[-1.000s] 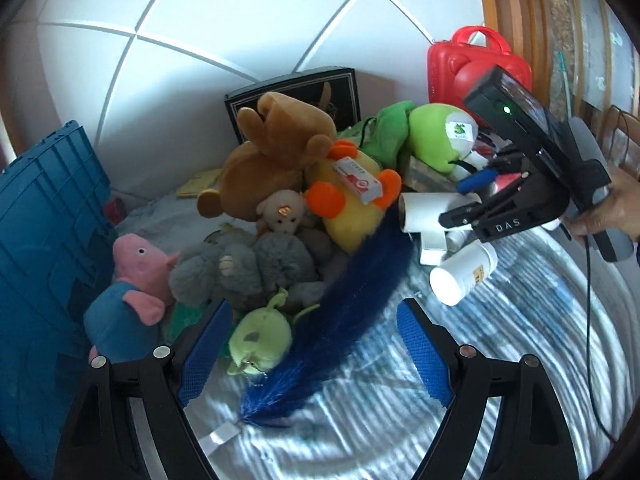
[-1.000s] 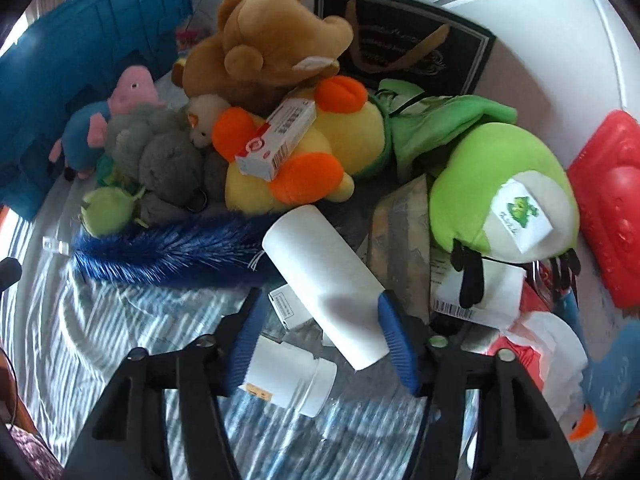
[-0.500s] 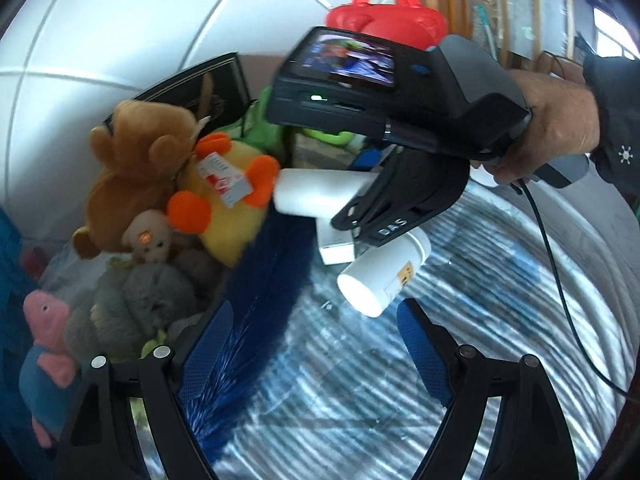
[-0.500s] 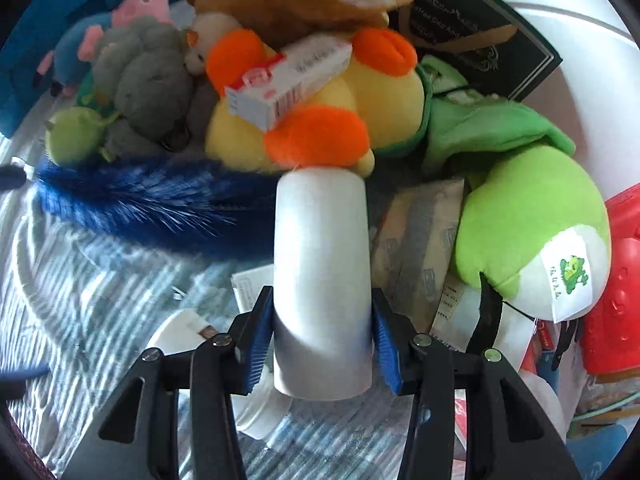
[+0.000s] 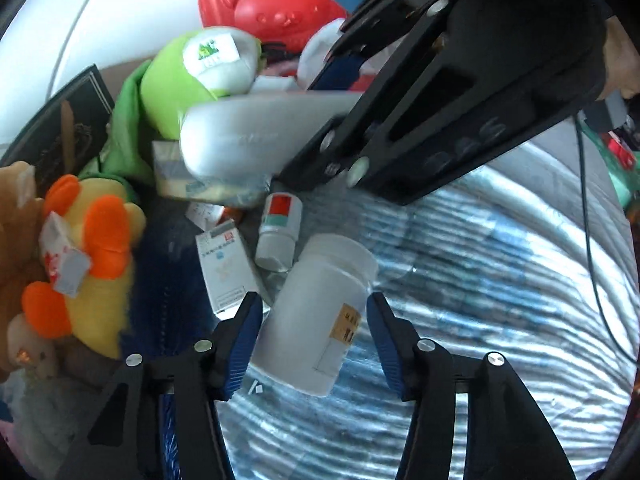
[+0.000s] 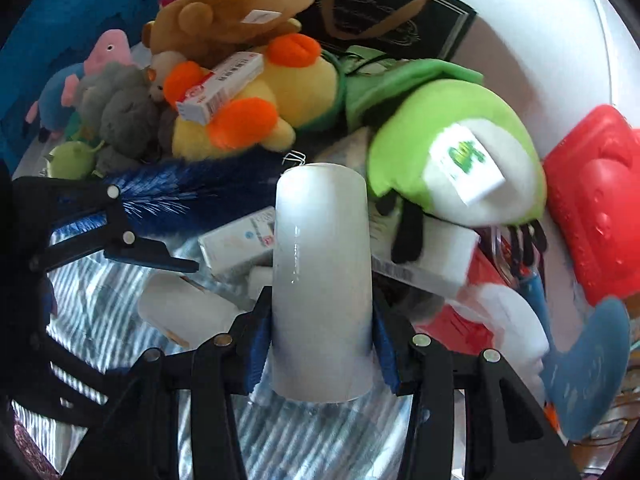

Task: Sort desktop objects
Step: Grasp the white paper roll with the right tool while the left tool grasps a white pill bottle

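Note:
A white pill bottle [image 5: 316, 312] lies on its side on the striped cloth, between the blue pads of my left gripper [image 5: 314, 328]. The jaws are closing around it, and a thin gap still shows at the left pad. In the right wrist view the same bottle [image 6: 180, 312] lies under a left finger [image 6: 156, 254]. My right gripper [image 6: 320, 312] is shut on a white cylinder [image 6: 322, 264], which it holds up off the cloth. The left wrist view shows that cylinder [image 5: 256, 136] jutting left from the right gripper [image 5: 320, 120], just above the clutter.
A small bottle with a red and green label [image 5: 278, 232] and a white medicine box [image 5: 226, 268] lie just beyond the pill bottle. Plush toys crowd the back: yellow duck [image 6: 256, 92], brown bear [image 6: 232, 12], green frog [image 6: 460, 152]. A red case [image 6: 596, 208] stands right, a blue duster [image 6: 192, 192] left.
My left gripper swung right and down over the pill bottle and its jaws narrowed. My right gripper shut on the white cylinder and raised it off the pile.

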